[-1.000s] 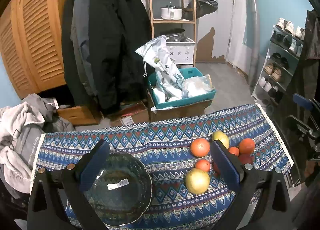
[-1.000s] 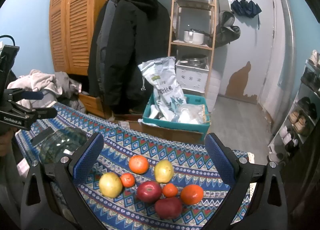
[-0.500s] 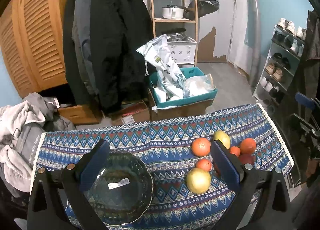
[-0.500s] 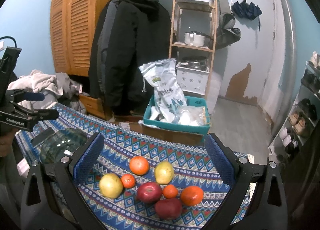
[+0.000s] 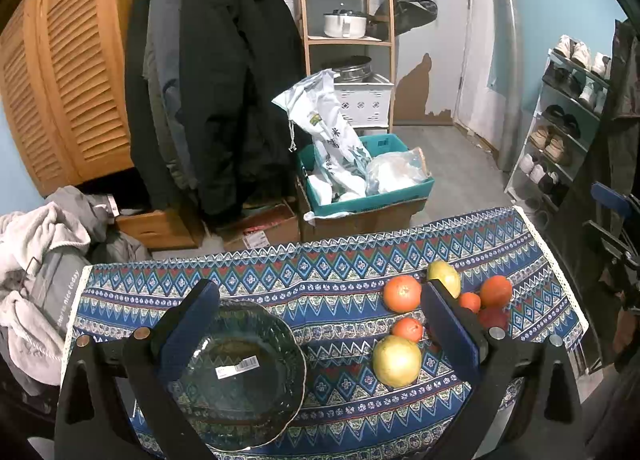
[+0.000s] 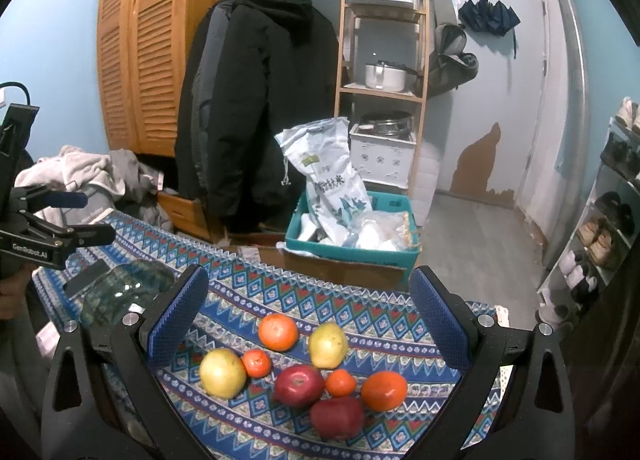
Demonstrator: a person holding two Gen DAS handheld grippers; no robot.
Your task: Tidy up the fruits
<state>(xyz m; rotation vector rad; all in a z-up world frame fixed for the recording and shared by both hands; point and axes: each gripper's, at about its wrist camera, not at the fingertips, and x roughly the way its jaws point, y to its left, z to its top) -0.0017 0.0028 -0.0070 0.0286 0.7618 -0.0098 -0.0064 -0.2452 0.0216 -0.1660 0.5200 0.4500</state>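
A clear glass bowl [image 5: 240, 380] sits empty on the patterned cloth at the left; it also shows in the right wrist view [image 6: 124, 292]. Several fruits lie in a cluster on the right: a yellow apple [image 6: 222, 373], two red apples [image 6: 298, 385], oranges [image 6: 278, 332] and small tangerines [image 6: 256, 363]. My left gripper [image 5: 318, 324] is open and empty above the bowl and the yellow apple [image 5: 397, 361]. My right gripper [image 6: 306, 320] is open and empty above the fruit cluster. The left gripper [image 6: 86, 216] also shows at the left edge of the right wrist view.
The blue patterned tablecloth [image 5: 320, 272] covers the table, its far edge near a teal box of bags [image 5: 368, 180] on the floor. Clothes [image 5: 36, 244] are piled at the left. A shoe rack [image 5: 560, 132] stands at the right.
Both grippers have drifted only slightly; the views have barely shifted. Nothing was grasped or moved.
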